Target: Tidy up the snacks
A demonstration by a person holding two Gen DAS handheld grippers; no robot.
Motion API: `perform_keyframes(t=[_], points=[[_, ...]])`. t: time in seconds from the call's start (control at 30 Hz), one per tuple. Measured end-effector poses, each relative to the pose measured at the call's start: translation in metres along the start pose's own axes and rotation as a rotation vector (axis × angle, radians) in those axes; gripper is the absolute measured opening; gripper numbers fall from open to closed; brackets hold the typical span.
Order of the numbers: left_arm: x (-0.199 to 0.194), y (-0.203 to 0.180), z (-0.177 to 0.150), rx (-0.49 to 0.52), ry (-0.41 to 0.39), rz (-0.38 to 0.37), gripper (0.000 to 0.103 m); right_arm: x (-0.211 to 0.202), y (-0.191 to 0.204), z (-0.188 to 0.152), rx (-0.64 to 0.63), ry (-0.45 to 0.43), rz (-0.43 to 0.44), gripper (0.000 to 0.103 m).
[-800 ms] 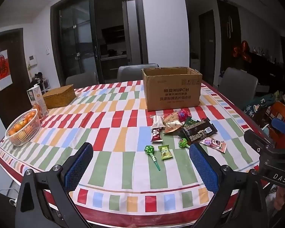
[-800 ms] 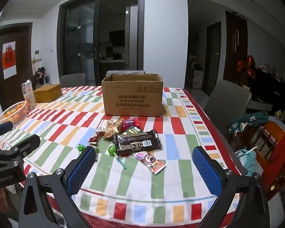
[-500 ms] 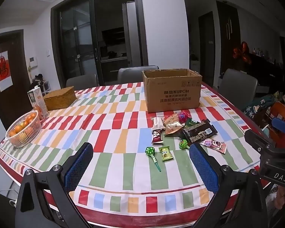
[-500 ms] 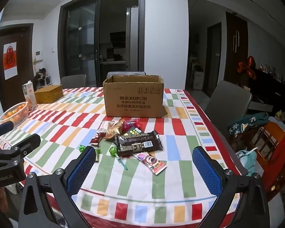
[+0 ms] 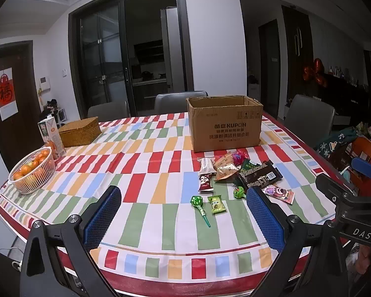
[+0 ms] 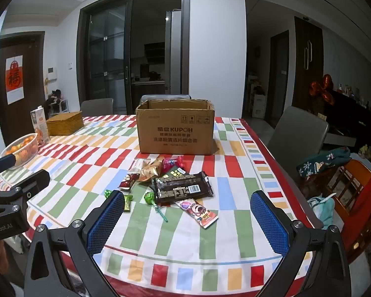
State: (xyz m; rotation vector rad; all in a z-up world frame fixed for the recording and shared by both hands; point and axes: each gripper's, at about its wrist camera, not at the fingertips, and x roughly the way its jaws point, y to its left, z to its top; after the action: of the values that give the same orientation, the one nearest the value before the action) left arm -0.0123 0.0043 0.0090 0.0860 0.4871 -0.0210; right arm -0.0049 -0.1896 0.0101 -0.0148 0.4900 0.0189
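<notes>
Both grippers, left gripper [image 5: 184, 214] and right gripper [image 6: 186, 219], hang spread wide with nothing between the pads. Snack pile [image 6: 165, 180] lies on the tablecloth just ahead of them; cardboard box [image 6: 175, 130] stands open-topped behind it, inside hidden. Far left, basket [image 5: 32, 173] holds oranges. Small wrapper labels are unreadable.

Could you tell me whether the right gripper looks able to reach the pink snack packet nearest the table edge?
Probably yes: the right gripper is open, the pink snack packet lies flat ahead of it, and nothing stands between them.
</notes>
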Motion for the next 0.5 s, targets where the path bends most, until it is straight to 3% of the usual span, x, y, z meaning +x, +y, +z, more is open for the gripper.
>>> perform_keyframes(t=[0.5], points=[[-0.0007, 0.0015, 0.0022, -0.002, -0.007, 0.002, 0.103, -0.0035, -0.0011, 0.0013, -0.006, -0.008, 0.002, 0.102]])
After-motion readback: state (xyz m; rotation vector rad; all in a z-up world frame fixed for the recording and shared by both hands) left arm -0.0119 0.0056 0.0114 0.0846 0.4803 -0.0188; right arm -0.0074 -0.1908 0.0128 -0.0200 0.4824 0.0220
